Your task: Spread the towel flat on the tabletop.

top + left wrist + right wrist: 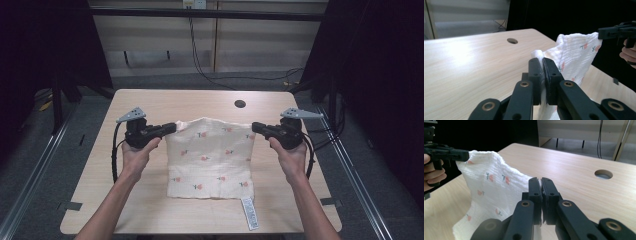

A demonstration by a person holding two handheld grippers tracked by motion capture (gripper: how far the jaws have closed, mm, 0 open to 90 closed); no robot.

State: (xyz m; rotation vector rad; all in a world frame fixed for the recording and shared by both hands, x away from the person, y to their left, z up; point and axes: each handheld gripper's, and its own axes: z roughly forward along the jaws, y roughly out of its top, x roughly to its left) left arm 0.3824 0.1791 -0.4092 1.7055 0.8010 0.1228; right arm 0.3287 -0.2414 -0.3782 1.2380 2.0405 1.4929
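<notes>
Cloth: white with small pink flowers, held up by its two far corners, near edge lying on the table.
Left gripper: clenched on the cloth's left corner.
Right gripper: clenched on the right corner.
Label: white strip beside the cloth's near right corner.

Right hand-held gripper clamps a corner of the white flower-printed muslin cloth above the pale wooden bench; left hand-held gripper grips the far corner.

Cloth's label print too small
</notes>
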